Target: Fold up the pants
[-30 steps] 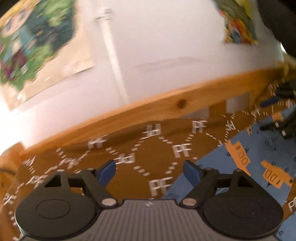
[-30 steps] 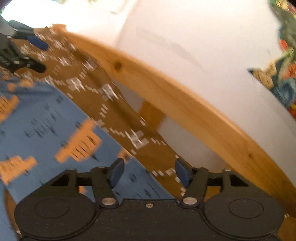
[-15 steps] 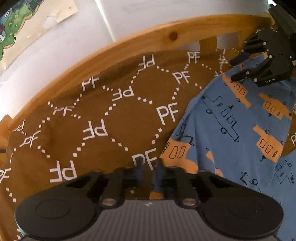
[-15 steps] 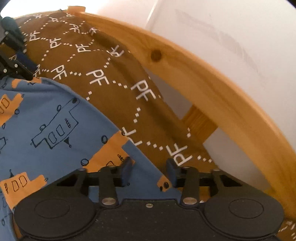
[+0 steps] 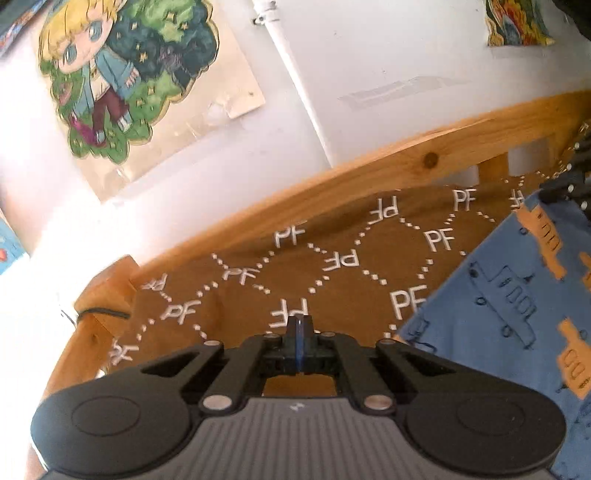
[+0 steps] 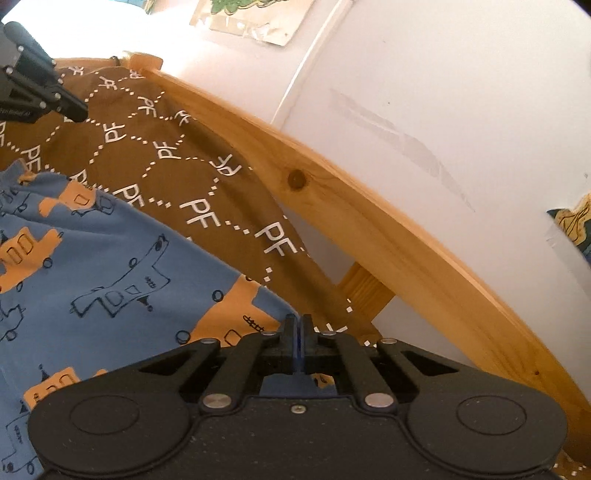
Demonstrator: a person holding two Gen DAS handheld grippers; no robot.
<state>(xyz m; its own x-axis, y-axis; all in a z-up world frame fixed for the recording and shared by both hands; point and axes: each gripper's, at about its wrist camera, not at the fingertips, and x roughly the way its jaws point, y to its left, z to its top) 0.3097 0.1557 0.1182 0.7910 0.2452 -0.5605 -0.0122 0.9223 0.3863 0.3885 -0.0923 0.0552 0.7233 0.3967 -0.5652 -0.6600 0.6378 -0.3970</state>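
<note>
- While both tools sit closed, left gripper (image 5: 299,325) pads meet over brown PF bedspread (image 5: 332,266), no cloth visibly pinched.
- Right gripper (image 6: 297,325) likewise, at blue pants' (image 6: 110,266) edge; grip unclear.
- Pants lie near wooden bed rail (image 6: 369,221).

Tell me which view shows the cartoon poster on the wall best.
The left wrist view. There the cartoon poster shows almost whole on the white wall, its blond figure and green bushes plain to see. The right wrist view catches only the poster's lower edge at the top of the frame.
</note>
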